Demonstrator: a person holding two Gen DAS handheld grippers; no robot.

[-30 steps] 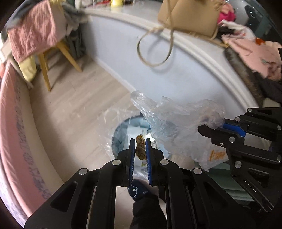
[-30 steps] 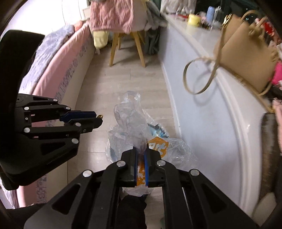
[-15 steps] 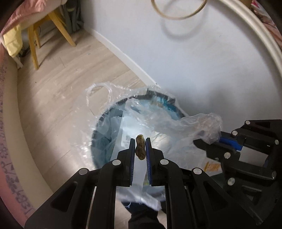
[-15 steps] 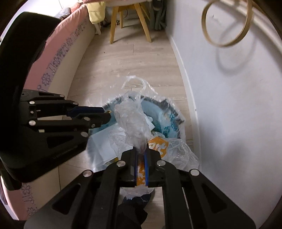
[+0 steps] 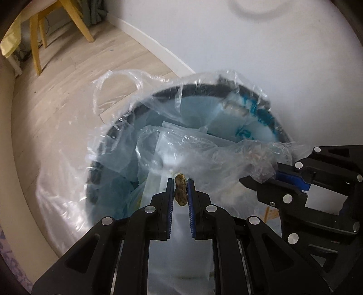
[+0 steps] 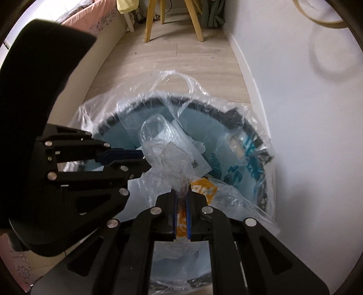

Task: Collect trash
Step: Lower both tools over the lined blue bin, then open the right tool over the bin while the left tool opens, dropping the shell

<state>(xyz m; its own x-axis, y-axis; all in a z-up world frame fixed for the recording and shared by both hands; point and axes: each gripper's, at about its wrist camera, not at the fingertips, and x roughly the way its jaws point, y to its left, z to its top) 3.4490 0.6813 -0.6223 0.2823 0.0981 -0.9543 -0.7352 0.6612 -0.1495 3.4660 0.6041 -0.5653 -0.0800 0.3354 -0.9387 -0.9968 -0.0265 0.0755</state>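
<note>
Pale wood-plank floor (image 6: pixel 172 56). Yellow wooden chair legs (image 6: pixel 150 20) at far end, yellow cloth (image 6: pixel 127 5) hanging beside them. White wall (image 6: pixel 306 113) with baseboard along right side. Pink floral bedding (image 6: pixel 99 20) at left.

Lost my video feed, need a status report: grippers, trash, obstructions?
Left gripper shut on small brown peanut shell. Right gripper shut on crumpled clear plastic bag. Both over round lined trash bin; nothing blocking.
</note>
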